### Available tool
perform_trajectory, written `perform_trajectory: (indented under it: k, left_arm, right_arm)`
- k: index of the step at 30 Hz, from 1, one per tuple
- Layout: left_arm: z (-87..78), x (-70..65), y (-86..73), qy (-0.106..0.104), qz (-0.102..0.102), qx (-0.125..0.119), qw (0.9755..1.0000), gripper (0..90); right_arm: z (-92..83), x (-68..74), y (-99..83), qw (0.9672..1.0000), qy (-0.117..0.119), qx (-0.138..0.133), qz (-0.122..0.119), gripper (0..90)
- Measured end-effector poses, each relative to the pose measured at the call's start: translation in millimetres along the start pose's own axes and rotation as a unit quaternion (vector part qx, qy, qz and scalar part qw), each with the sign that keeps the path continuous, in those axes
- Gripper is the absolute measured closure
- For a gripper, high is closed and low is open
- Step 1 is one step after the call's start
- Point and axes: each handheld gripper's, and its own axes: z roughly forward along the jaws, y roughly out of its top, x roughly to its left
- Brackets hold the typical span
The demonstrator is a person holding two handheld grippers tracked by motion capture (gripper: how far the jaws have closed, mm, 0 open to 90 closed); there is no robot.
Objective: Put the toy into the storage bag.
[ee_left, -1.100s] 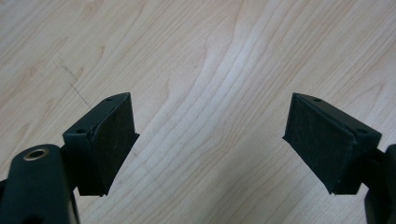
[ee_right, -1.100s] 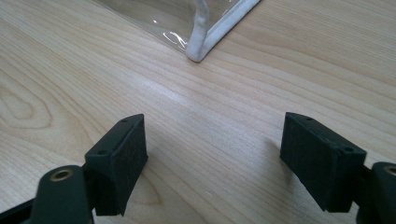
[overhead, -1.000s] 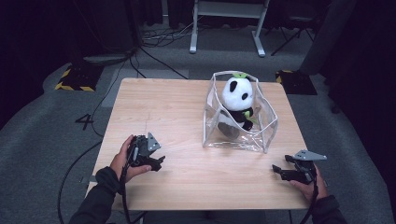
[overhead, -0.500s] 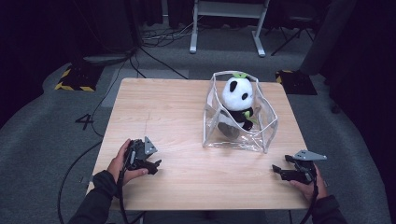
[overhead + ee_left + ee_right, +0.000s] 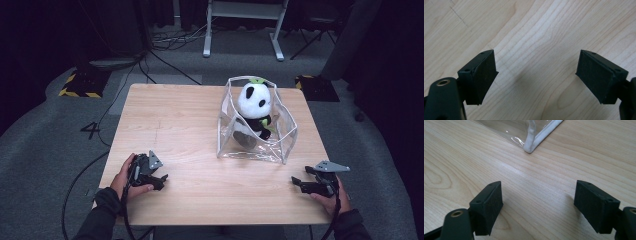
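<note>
A high camera looked forward and down over the table (image 5: 200,125), while 2 gripper cameras looked closely at its wood.

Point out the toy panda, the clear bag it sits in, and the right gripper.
toy panda (image 5: 254,99), high view, on its white head.
clear bag (image 5: 250,150), high view, on its front wall near the bottom.
right gripper (image 5: 298,182), high view, midway between the tips of its open jaws.
</note>
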Motion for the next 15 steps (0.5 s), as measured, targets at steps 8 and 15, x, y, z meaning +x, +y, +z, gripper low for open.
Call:
perform_trajectory:
  k: [8, 15]
  left_arm:
    - [-1.8, 5.0, -14.9, -0.014, -0.027, -0.013, 0.9995, 16.2]
    - [-3.2, 9.6, -28.8, -0.035, -0.064, -0.034, 0.9968, 16.1]
  right_arm:
    - [0.0, 0.0, 0.0, 1.0000, 0.000, 0.000, 0.000, 22.8]
    - [0.0, 0.0, 0.0, 1.0000, 0.000, 0.000, 0.000, 22.8]
